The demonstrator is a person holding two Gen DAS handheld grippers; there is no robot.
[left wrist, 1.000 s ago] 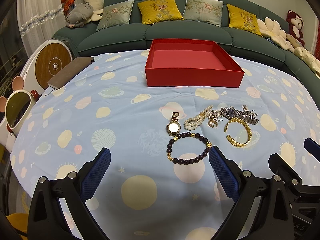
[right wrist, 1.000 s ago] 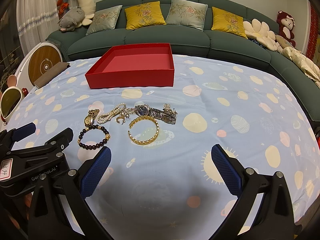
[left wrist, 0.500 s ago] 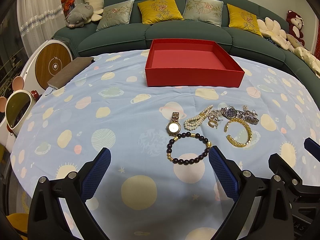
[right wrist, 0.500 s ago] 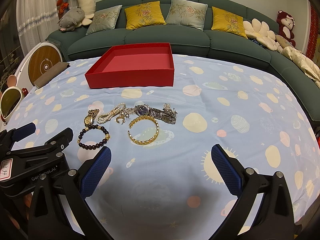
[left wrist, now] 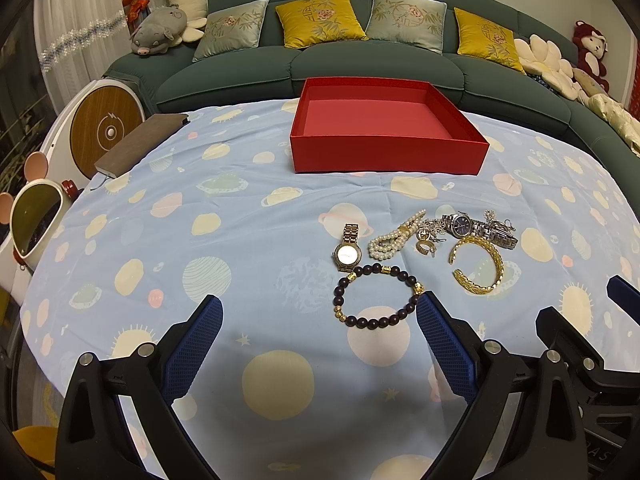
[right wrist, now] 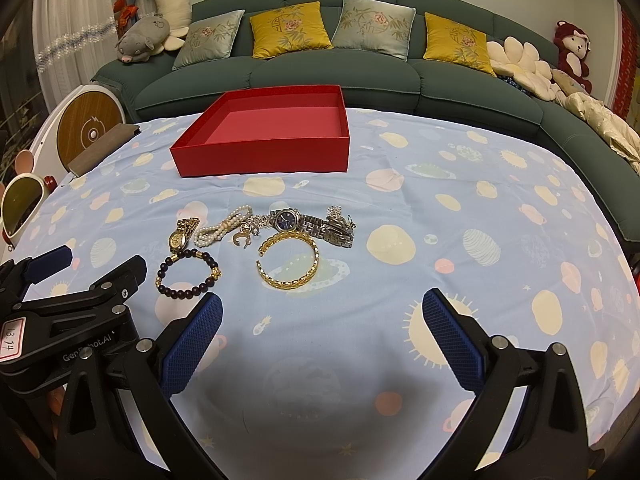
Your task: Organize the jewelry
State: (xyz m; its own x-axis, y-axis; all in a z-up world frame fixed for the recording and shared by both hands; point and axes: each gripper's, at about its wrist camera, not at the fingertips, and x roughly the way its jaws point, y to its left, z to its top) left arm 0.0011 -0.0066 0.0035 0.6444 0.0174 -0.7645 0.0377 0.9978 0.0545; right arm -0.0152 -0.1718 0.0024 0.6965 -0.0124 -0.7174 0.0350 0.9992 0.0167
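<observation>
Both tongs hang apart over the bench, gripping nothing: left tongs [left wrist: 318,334], right tongs [right wrist: 322,330]. One red box [right wrist: 264,136] sits open, and everything is placed from it. In front of the box lie two watches: a gold watch [left wrist: 348,249], a silver watch [right wrist: 308,224]. Beside them, one pearl strand [left wrist: 394,236], one dark bead bracelet [left wrist: 376,295], one gold bangle [right wrist: 289,260], plus small tangled pieces I can't count. Behind the box, a green sofa [right wrist: 360,68] carries four cushions. "13.14" label [right wrist: 12,338] shows on the left tool.
</observation>
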